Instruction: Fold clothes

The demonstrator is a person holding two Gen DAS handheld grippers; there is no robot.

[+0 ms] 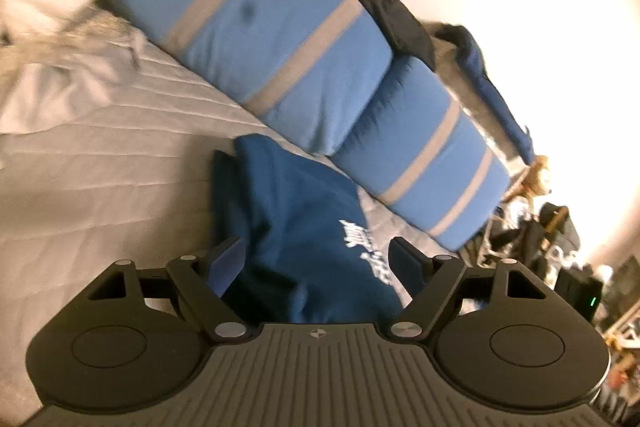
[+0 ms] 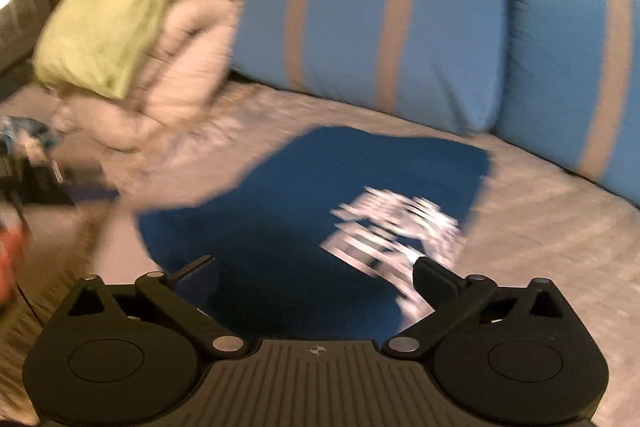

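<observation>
Dark blue cotton T-shirt with white print (image 2: 320, 207) lies on the grey quilted bed (image 1: 100, 167), partly folded, just before the blue grey-striped pillows (image 1: 256, 39). Left gripper (image 1: 316, 259) and right gripper (image 2: 314, 269): jaws wide apart, empty. Judged mid-task; final folds left.

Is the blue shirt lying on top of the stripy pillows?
No, the blue shirt lies flat on the grey bedspread, in front of the striped pillows.
</observation>
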